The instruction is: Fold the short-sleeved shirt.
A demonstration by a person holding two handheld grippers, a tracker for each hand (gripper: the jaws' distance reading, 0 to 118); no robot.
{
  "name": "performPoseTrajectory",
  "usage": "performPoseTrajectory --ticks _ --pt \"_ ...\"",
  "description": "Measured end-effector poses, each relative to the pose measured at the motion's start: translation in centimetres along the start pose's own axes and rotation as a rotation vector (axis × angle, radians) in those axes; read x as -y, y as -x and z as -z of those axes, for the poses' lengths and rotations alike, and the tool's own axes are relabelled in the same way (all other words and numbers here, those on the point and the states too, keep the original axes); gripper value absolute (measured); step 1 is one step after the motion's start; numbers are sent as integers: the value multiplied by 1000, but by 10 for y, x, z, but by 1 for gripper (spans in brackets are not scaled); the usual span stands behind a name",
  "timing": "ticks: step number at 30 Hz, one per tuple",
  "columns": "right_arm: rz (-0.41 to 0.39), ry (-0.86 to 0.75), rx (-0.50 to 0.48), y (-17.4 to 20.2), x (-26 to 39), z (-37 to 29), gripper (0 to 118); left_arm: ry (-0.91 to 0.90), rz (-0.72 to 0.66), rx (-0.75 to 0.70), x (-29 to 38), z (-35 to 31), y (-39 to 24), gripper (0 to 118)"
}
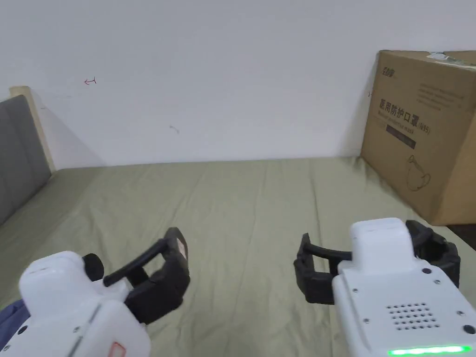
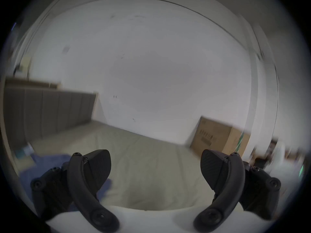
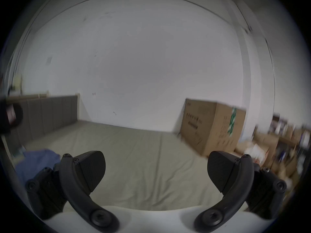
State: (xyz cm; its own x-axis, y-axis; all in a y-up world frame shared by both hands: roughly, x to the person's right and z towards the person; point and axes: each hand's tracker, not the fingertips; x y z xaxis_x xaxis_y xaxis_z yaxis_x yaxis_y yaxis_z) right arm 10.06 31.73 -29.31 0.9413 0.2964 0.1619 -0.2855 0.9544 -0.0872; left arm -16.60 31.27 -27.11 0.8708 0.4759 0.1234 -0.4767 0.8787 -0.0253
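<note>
blue shirt (image 2: 50, 166) left of open left gripper (image 2: 155, 169)

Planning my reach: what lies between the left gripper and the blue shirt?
Nothing but bare green sheet. In the right gripper view the blue shirt lies crumpled at the bed's left; the left gripper is open, nothing between its jaws.

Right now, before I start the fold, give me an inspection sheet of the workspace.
Surface: bed with olive sheet, lightly creased.
Job's things: blue shirt bunched at the left edge of the bed, not spread out.
Clutter: cardboard box standing at the bed's far right against the wall.
Grippers: left gripper open, holding nothing; right gripper open, holding nothing; both above the sheet.
Cables: nothing seen.
Surroundings: white wall, grey headboard at left, blurred shelves at right.
</note>
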Motion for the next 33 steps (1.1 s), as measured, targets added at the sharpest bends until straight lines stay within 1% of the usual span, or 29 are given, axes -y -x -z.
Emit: performPoseTrajectory --ticks 2,4,5,6,7,8,9,11,13,14,16,17,18,19,20,21,23,24,26,28,30,33 --pt "-233 -25 62 22 -1 -1 118 -12 -215 27 4 1 15 110" --pt "-496 -75 85 47 8 -2 118 1 -426 18 16 1 30 110" --pt "-615 -86 95 58 15 -3 118 22 -507 5 23 2 37 110" --pt "-722 -94 109 68 23 -3 118 52 -550 -12 30 4 42 110" --pt "-798 -88 80 76 32 -4 118 84 -568 -32 35 5 48 110" --pt "-832 -82 50 80 38 -4 118 110 -584 -49 39 7 51 110" --pt "-816 -63 15 84 42 -5 118 131 -575 -66 42 8 55 110" --pt "-639 6 -46 79 36 -4 118 114 -480 -105 40 10 50 110" --pt "-362 64 -66 59 21 0 118 99 -291 -109 25 13 37 110" --pt "-213 85 -74 49 14 3 118 105 -153 -96 17 15 25 110" --pt "132 123 -85 18 4 7 118 87 158 -78 5 17 -1 110" --pt "263 136 -69 7 4 9 118 74 307 -71 4 16 -13 110" --pt "362 156 -34 -3 7 11 118 50 453 -59 6 11 -25 110" --pt "425 148 -13 -12 13 12 118 52 587 -69 8 9 -36 110" --pt "439 138 8 -17 17 11 118 66 648 -85 8 9 -43 110" --pt "414 135 29 -21 22 11 118 44 643 -101 8 7 -46 110" --pt "359 147 53 -22 26 10 118 10 536 -69 7 2 -43 110" --pt "337 136 40 -20 27 7 118 24 494 -62 6 1 -42 110" --pt "307 130 37 -18 26 4 118 52 491 -49 4 3 -38 110" --pt "256 124 73 -13 21 2 118 77 463 -20 3 2 -35 110" --pt "248 70 101 -12 18 -3 118 75 419 -29 -1 1 -32 110" --pt "245 41 74 -12 8 -10 118 86 420 -51 -4 3 -32 109"
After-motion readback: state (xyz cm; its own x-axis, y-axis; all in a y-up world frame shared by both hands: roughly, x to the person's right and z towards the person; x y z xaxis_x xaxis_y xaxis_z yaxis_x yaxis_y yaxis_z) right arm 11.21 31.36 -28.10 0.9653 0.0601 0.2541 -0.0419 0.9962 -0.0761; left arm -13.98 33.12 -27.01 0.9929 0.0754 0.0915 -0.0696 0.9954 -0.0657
